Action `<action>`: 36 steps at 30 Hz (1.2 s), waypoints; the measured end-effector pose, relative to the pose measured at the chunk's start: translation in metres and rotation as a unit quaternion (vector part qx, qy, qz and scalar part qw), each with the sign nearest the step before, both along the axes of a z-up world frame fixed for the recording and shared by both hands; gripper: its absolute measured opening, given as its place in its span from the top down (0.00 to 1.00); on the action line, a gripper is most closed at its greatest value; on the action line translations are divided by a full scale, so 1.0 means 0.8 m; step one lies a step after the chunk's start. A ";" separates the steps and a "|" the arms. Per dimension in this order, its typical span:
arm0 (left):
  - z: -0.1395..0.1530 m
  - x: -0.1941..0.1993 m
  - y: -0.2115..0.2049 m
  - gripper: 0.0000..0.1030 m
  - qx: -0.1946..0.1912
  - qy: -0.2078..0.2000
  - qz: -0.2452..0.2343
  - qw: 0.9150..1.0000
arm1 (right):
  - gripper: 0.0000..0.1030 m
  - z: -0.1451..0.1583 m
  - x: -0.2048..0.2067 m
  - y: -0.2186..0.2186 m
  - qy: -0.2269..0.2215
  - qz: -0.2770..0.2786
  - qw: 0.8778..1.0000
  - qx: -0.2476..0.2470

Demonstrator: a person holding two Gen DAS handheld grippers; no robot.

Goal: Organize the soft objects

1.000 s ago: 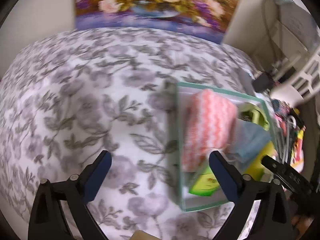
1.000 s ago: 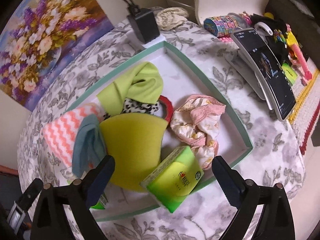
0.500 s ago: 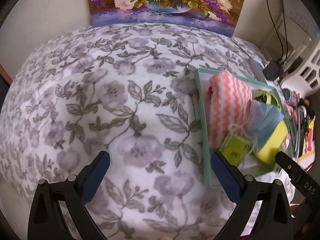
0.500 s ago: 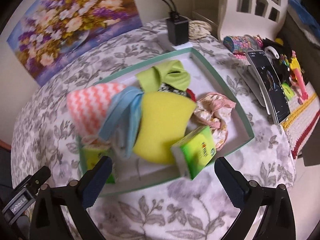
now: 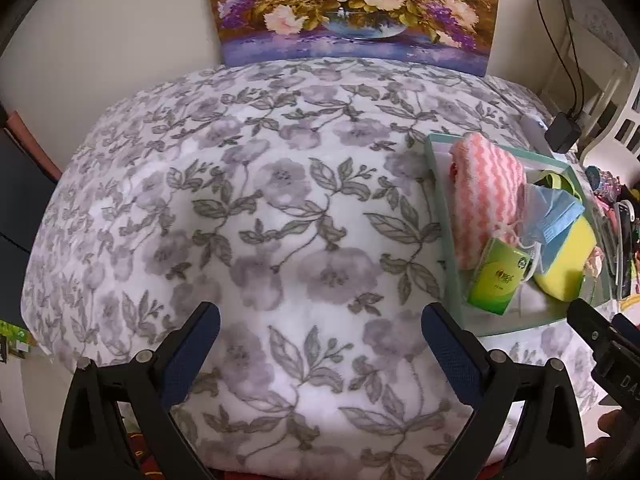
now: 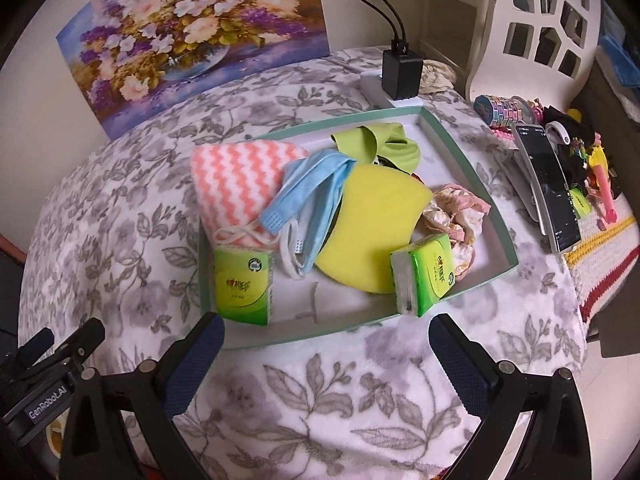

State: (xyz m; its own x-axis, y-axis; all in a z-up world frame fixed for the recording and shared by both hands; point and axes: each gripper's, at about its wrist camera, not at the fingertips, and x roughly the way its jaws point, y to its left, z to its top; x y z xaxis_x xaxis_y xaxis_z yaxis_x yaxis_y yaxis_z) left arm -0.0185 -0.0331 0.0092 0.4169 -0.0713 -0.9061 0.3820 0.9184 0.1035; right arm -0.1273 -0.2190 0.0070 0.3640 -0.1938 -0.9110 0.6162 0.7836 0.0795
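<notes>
On counter: tray (image 6: 472, 160) piled, sponge (image 6: 372, 224) half-hides scrunchie (image 6: 460, 208) | left hand-held gripper (image 5: 320, 340) wide, empty | right hand-held gripper (image 6: 326, 350) wide, empty

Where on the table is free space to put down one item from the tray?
The widest bare patch is the floral blanket left of the tray, running back to the flower painting. A narrower strip lies between the tray's front rim and the right claw. The tray is crowded, and so is its right side around the phone.
</notes>
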 end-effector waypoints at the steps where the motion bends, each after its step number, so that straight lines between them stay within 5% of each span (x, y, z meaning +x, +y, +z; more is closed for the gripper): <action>1: 0.001 -0.001 0.002 0.02 0.002 -0.003 0.002 1.000 | 0.00 0.001 -0.001 0.002 -0.001 0.001 1.000 -0.001; 36: 0.006 -0.001 0.023 0.02 0.014 -0.008 0.028 0.999 | 0.00 0.006 -0.007 0.009 0.001 0.006 1.000 -0.014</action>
